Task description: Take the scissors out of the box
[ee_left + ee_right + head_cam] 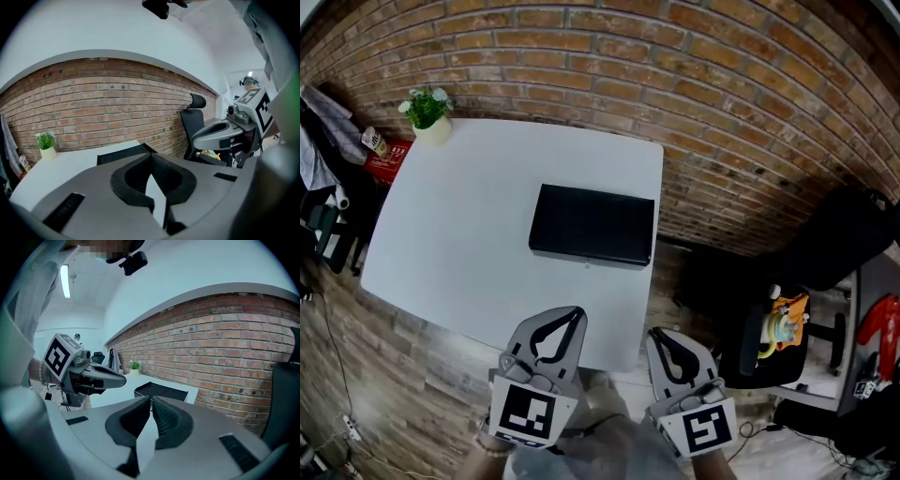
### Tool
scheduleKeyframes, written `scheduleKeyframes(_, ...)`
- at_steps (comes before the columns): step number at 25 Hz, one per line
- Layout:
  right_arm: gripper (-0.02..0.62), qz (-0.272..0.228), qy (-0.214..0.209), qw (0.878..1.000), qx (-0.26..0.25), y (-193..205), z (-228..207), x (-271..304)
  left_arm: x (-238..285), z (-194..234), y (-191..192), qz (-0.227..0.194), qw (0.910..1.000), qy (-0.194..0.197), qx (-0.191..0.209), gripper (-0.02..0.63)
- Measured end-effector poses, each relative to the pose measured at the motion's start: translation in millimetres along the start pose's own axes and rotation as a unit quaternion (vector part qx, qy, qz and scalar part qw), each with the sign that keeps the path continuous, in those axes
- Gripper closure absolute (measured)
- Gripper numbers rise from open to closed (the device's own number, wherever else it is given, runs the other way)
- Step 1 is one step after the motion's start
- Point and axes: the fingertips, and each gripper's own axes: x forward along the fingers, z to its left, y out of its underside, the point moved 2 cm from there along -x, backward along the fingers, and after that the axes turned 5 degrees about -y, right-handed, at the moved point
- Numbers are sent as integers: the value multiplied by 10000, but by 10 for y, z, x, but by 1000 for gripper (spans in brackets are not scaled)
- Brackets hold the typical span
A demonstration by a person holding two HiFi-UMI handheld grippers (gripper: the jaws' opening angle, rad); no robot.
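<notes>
Head view: a flat black rectangular box (pixel 592 225) lies on the white square table (pixel 459 234), toward its right side; the scissors are not visible. The left gripper (pixel 574 315) and right gripper (pixel 660 336) hover at the near edge, apart from the box.

Left gripper view: jaws pressed together, empty.

Right gripper view: jaws together, nothing between them.

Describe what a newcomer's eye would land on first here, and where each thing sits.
The flat black rectangular box lies on the white square table, towards its right side, with a red-brick wall behind. At the bottom of the head view, the grey left tongs and right tongs point towards it, both shut and empty. A small green potted plant stands at the table's far left corner.
</notes>
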Motion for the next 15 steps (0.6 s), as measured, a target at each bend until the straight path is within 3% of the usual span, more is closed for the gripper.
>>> scheduleKeyframes(4,548,4,96,9997,209,81,-81,128,182,95,88,-25,9999,-68,-84,588)
scheduleKeyframes(15,548,169,190,9989,405,269,-229,429,657,223,533,416,9976,-142,-533,586)
